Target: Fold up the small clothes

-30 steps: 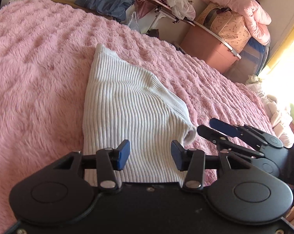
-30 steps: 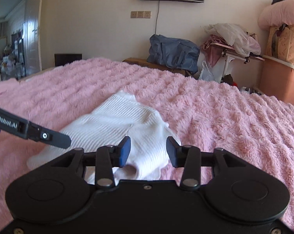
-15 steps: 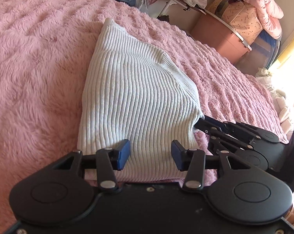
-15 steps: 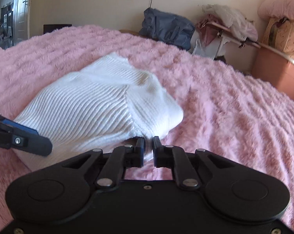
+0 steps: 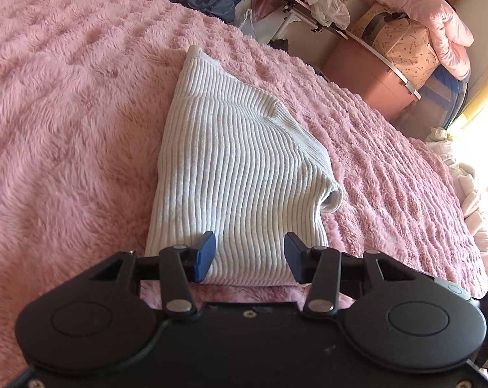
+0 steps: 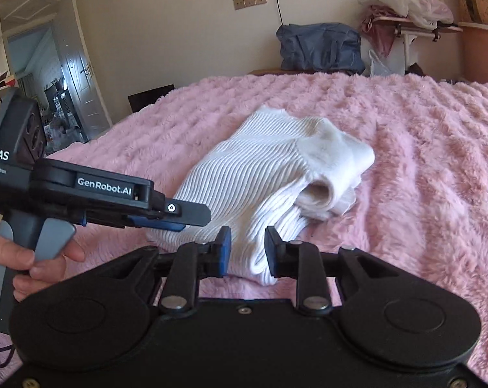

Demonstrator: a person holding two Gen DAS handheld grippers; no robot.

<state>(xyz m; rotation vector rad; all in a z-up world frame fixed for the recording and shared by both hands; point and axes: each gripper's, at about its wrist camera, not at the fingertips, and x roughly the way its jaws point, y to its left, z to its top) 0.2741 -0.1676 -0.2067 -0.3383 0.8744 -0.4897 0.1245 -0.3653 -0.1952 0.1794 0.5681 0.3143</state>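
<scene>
Now that the right gripper [image 6: 246, 248], pinched at its hem half a second ago, has let go and parted narrowly, the white ribbed sweater [image 5: 240, 174] lies folded mid-bed on the pink blanket [image 5: 66, 135]. The left gripper [image 5: 249, 257] hangs wide at the sweater's 6 o'clock edge, holding nothing, so this fold looks laid and another can follow.

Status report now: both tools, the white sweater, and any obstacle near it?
Left tool open, empty, at sweater's near edge. Right tool open, empty. White ribbed sweater lies folded on pink blanket, one cuff sticking out. No obstacle near it.
</scene>
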